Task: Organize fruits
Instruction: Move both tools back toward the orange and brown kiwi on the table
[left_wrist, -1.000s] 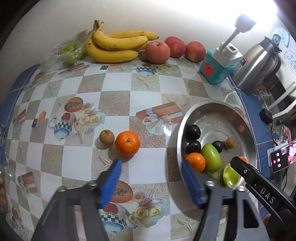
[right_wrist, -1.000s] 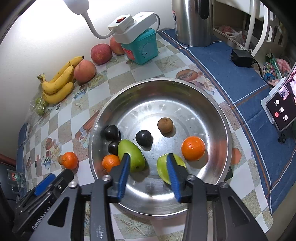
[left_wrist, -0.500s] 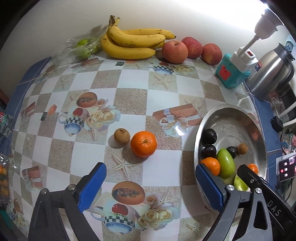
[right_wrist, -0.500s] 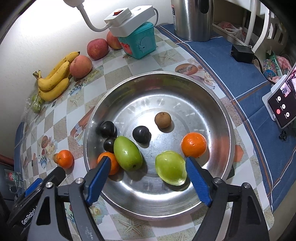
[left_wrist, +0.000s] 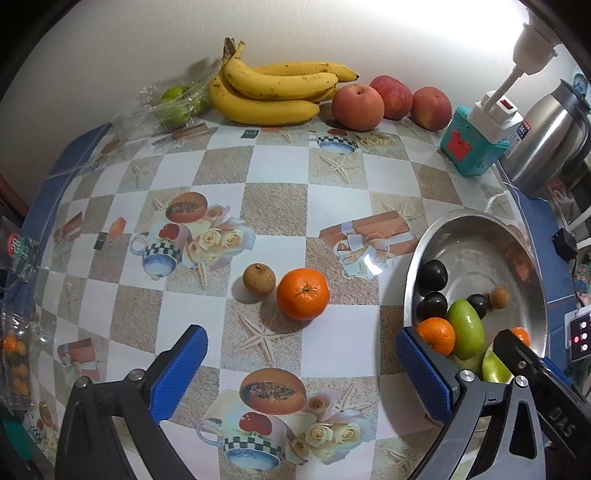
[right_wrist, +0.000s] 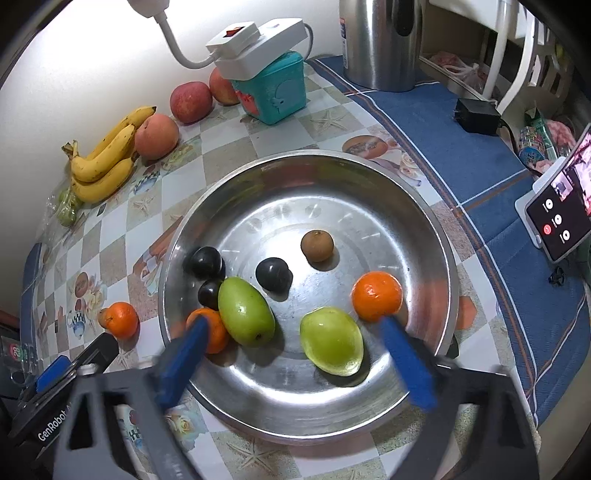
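1. Steel bowl (right_wrist: 424, 236): it sits on the checked counter (left_wrist: 277, 177) and I count eight fruits inside: two oranges (right_wrist: 376, 295), two green mangoes (right_wrist: 245, 312), three dark plums (right_wrist: 273, 273) and one small brown fruit (right_wrist: 317, 245).
2. Right tool (right_wrist: 295, 354): I hold it over the bowl's near side. Its blue pads are opening wide and press on nothing; the nearer green mango (right_wrist: 330, 341) lies loose on the bowl floor between them.
3. Left tool (left_wrist: 301, 369): it hangs above the bare counter, pads also opening, nothing between them.
4. Still out on the counter: one orange (left_wrist: 303, 293) touching a small brown fruit (left_wrist: 259, 278), just ahead of the left tool.
5. By the wall: bananas (left_wrist: 273, 92), three apples (left_wrist: 357, 107) and bagged green fruit (left_wrist: 173, 105), all well apart from the bowl.
6. Judgement: small fruit is mostly gathered; I reckon the loose pair comes next, the wall fruit perhaps after.
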